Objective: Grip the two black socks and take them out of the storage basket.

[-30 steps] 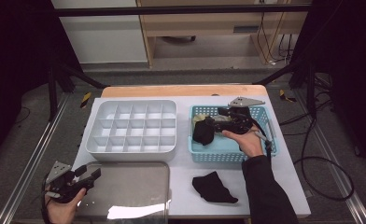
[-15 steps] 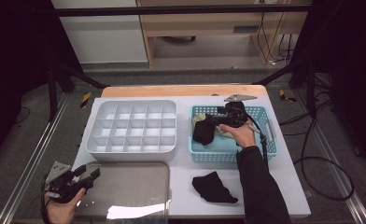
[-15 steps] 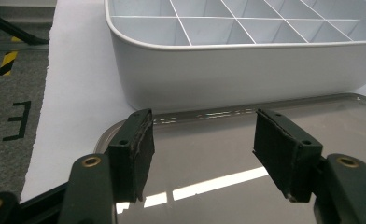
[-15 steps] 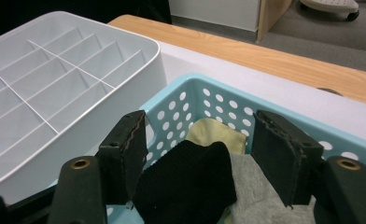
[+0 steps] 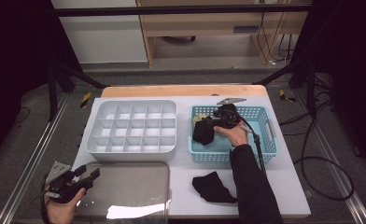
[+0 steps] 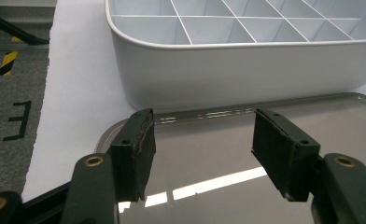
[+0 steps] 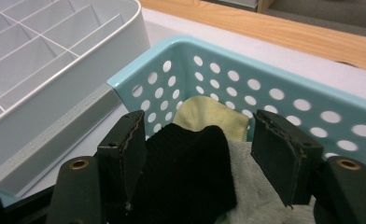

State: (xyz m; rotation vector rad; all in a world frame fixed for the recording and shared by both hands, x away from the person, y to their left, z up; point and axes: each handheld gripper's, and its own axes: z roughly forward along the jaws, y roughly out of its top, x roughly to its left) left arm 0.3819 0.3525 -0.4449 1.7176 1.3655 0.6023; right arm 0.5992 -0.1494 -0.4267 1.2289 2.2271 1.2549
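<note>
Lower now than a second ago, the right gripper [image 7: 197, 154] reaches into the blue basket [image 5: 265, 149], jaws wide around the black sock [image 7: 190, 172], not pressing; grasp seems next. Left gripper [image 6: 204, 154] waits, its jaws slightly narrowed but wide and empty.

The high view is dim around its borders — the left and right edges sink into near black — while the white table [image 5: 274, 186] in the middle is evenly lit from above. A bright streak of glare lies on the shiny tray [image 5: 125, 196] at the lower left, and it shows again at the bottom of the left gripper view. Both gripper views are bright and fairly sharp, with soft shadows — their far backgrounds blur slightly.
</note>
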